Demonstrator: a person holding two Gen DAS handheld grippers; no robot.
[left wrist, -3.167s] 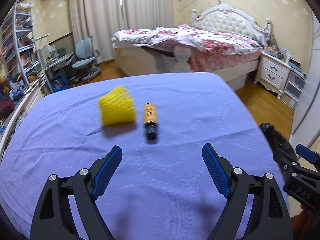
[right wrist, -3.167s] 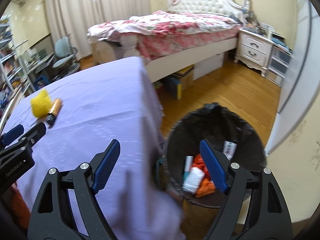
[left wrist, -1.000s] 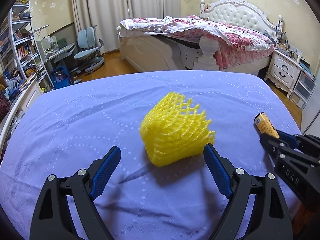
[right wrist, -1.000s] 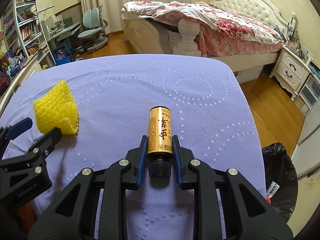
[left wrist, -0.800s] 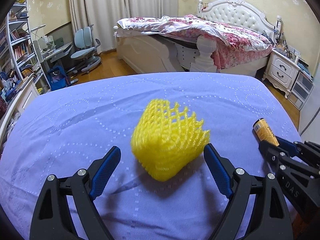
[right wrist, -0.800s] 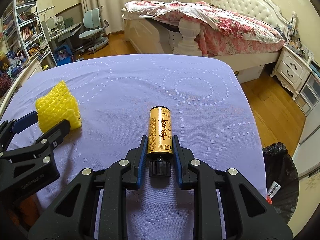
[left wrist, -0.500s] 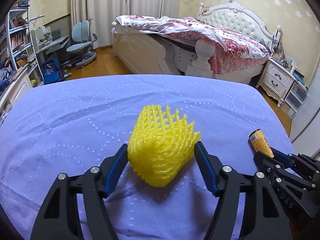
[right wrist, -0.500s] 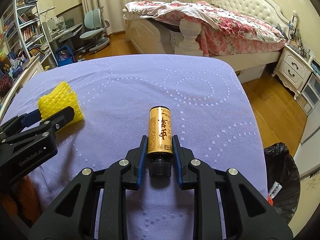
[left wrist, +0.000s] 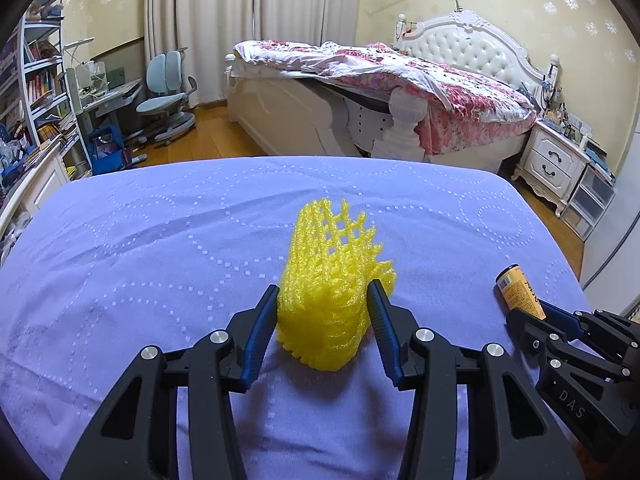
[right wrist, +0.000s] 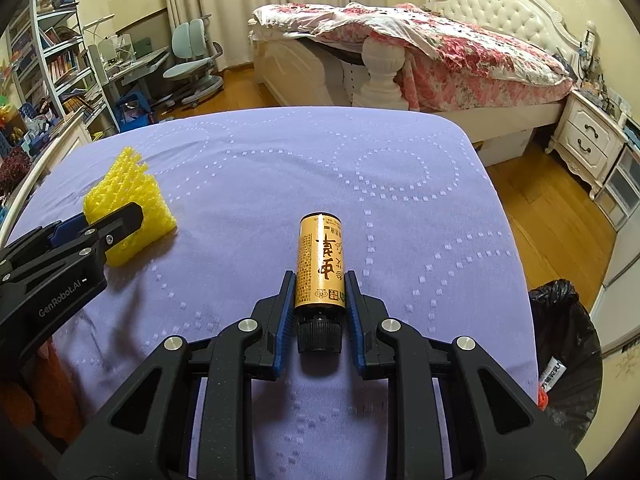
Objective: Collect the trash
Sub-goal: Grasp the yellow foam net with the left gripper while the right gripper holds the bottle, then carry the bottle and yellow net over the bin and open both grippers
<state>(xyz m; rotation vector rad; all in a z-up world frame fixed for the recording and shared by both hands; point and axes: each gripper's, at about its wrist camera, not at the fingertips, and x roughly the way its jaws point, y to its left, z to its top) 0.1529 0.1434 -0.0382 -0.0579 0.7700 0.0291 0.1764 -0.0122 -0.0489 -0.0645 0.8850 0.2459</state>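
Note:
A yellow foam net sleeve [left wrist: 328, 280] lies on the purple-covered table [left wrist: 160, 248]. My left gripper [left wrist: 323, 300] is shut on it, squeezing it narrow between the blue pads. The sleeve also shows in the right wrist view [right wrist: 132, 200] at the left. My right gripper [right wrist: 320, 292] is shut on a small gold-labelled bottle [right wrist: 320, 268] with a black cap, held lengthwise just over the table. The bottle also shows in the left wrist view [left wrist: 520, 292] at the right.
A black-lined trash bin [right wrist: 568, 360] with some rubbish stands on the wood floor off the table's right edge. Beyond the table are a bed [left wrist: 400, 92], a nightstand [left wrist: 556, 164], a desk chair [left wrist: 168, 92] and bookshelves [left wrist: 36, 92].
My left gripper has closed on the yellow foam sleeve, pressing it narrower. My right gripper stays shut on the bottle and has hardly moved.

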